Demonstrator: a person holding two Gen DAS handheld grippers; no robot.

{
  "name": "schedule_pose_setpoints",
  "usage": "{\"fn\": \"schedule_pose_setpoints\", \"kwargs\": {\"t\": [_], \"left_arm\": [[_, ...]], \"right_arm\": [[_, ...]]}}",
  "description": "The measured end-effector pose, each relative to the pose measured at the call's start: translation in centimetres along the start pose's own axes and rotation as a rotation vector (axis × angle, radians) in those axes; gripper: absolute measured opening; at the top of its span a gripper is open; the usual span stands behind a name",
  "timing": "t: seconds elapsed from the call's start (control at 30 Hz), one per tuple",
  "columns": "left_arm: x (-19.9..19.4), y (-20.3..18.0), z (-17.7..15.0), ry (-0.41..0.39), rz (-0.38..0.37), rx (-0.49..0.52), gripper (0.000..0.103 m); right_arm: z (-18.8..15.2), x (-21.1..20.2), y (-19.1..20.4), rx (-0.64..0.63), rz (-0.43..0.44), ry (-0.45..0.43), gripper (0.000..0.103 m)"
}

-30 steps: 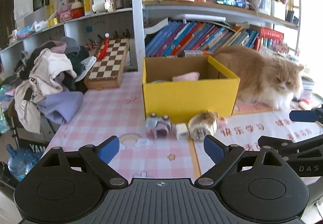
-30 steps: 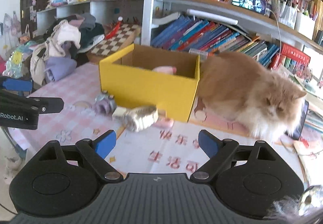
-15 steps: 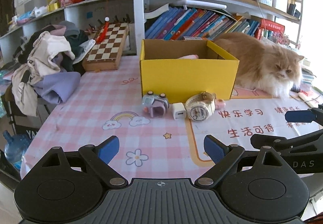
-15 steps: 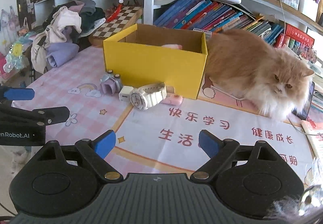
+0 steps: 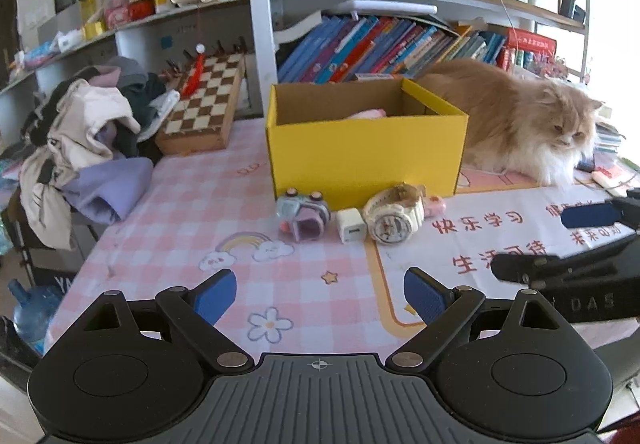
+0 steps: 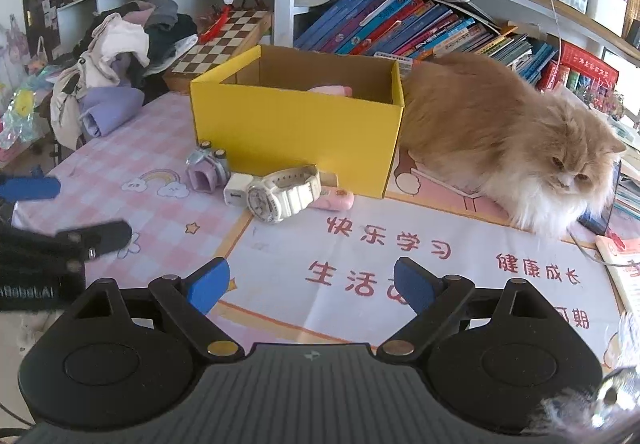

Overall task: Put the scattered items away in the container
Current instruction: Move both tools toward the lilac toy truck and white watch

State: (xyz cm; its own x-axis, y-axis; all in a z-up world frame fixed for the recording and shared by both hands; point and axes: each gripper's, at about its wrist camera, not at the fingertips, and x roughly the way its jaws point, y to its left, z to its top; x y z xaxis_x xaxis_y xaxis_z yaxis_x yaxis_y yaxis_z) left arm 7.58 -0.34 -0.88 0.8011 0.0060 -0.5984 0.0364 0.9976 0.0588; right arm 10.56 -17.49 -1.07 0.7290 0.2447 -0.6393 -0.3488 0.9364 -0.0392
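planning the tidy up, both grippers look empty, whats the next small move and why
Probably ease the open right gripper forward toward the white watch. It lies nearest, loose on the mat in front of the yellow box, with nothing held yet.

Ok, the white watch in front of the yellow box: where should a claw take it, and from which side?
Probably by the strap loop behind the dial. The white watch lies on its side, dial facing the cameras, its band curled into a ring. Come from above, one finger inside the loop. The white charger crowds its left and the yellow box stands close behind.

Both wrist views toward box
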Motion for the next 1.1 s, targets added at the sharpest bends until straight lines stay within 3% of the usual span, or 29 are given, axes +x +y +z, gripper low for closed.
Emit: {"fn": "schedule_pose_setpoints", "kwargs": {"t": [0.37, 1.1], "left_arm": [[2.0, -0.3, 0.4, 0.044, 0.008, -0.018, 0.093], [5.7, -0.5, 1.9, 0.095, 0.096, -0.080, 0.093]], "right_arm": [[0.8, 1.6, -1.0, -0.001, 0.008, 0.022, 0.090], [3.2, 7.4, -2.3, -0.063, 0.141, 0.117, 0.089]]}}
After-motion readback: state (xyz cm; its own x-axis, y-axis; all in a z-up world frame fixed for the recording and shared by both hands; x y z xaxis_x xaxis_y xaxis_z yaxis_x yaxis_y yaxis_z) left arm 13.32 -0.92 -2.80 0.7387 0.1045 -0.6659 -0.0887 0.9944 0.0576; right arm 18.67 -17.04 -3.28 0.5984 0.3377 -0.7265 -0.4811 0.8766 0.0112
